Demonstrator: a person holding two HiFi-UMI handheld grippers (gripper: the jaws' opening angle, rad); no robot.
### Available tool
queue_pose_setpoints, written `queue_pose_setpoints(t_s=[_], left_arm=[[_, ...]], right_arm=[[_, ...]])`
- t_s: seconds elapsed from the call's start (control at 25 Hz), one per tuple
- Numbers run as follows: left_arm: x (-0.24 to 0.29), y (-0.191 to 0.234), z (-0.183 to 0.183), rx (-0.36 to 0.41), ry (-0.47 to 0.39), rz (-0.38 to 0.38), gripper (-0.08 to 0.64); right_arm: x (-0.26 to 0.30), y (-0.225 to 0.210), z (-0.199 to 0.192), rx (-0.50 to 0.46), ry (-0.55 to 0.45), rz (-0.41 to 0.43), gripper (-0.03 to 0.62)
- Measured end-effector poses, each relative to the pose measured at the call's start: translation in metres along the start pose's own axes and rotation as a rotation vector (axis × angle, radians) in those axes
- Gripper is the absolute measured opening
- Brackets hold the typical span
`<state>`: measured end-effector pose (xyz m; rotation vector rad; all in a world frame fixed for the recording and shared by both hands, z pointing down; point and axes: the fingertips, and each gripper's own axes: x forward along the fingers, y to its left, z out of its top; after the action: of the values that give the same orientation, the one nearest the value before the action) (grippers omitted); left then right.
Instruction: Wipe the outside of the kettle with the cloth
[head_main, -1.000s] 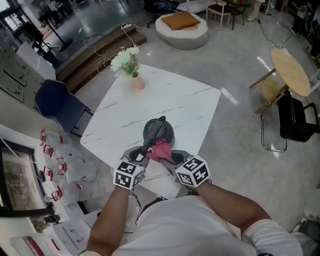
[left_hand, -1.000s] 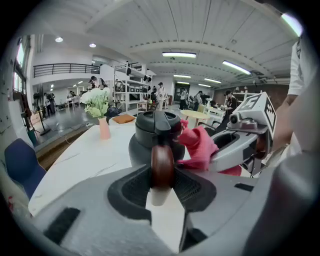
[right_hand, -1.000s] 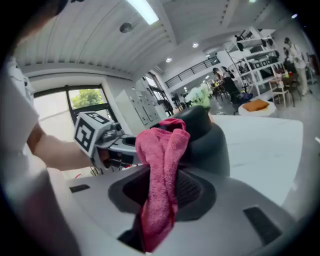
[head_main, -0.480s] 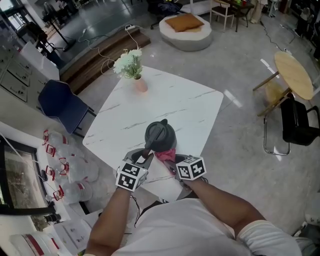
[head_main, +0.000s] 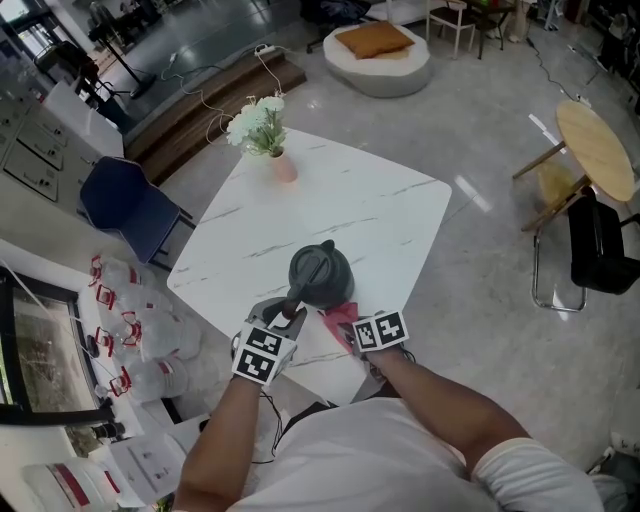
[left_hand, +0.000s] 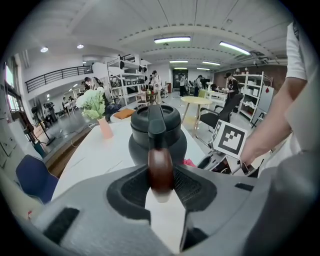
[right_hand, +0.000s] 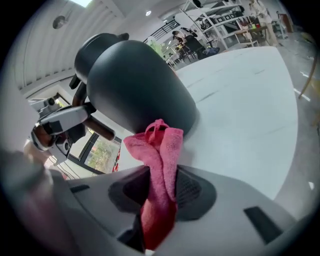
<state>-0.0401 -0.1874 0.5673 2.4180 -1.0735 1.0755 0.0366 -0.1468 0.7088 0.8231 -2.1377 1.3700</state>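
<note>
A dark grey kettle stands on the white marble table near its front edge. My left gripper is shut on the kettle's brown wooden handle; its jaws have just been opening a little, with the handle still between the pads. My right gripper is shut on a pink cloth, low at the kettle's near right side. In the right gripper view the cloth sticks up from the jaws against the kettle's lower wall.
A pink vase of white flowers stands at the table's far corner. A blue chair is left of the table, with several plastic bottles on the floor. A round wooden table and a black chair are at the right.
My right gripper has come down with the cloth from the kettle's top to its lower near side, rolling as it went. The left gripper stayed on the handle.
</note>
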Motion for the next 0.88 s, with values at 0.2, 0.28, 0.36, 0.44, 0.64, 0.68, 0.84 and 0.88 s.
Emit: queue_pose_setpoints(t_s=[0.2,0.28,0.36,0.44,0.64,0.68,0.84,0.88], left_arm=[[0.006,0.001,0.0,0.009,0.024,0.01,0.127],[0.006,0.001,-0.001,-0.001,0.035,0.008,0.123],[0.007,0.0,-0.002,-0.001,0.056,0.002,0.123],[0.008,0.0,-0.001,-0.002,0.08,-0.011,0.127],[0.011,0.003,-0.004,-0.048,0.136,-0.048,0.133],[0.012,0.002,-0.004,-0.039,0.149,-0.051,0.123],[0.013,-0.002,-0.002,0.017,0.159,-0.043,0.106],[0.013,-0.002,-0.003,0.022,0.151,-0.039,0.104]], right_arm=[[-0.003,0.002,0.0,-0.027,0.016,0.024,0.118],[-0.016,0.009,0.004,-0.067,-0.011,0.057,0.115],[-0.039,0.012,0.016,-0.116,-0.071,0.078,0.115],[-0.068,0.01,0.036,-0.142,-0.161,0.086,0.117],[-0.133,-0.006,0.094,-0.044,-0.4,0.099,0.117],[-0.144,-0.006,0.105,-0.018,-0.444,0.11,0.117],[-0.168,0.004,0.141,0.084,-0.584,0.225,0.117],[-0.17,0.01,0.146,0.108,-0.601,0.267,0.117]])
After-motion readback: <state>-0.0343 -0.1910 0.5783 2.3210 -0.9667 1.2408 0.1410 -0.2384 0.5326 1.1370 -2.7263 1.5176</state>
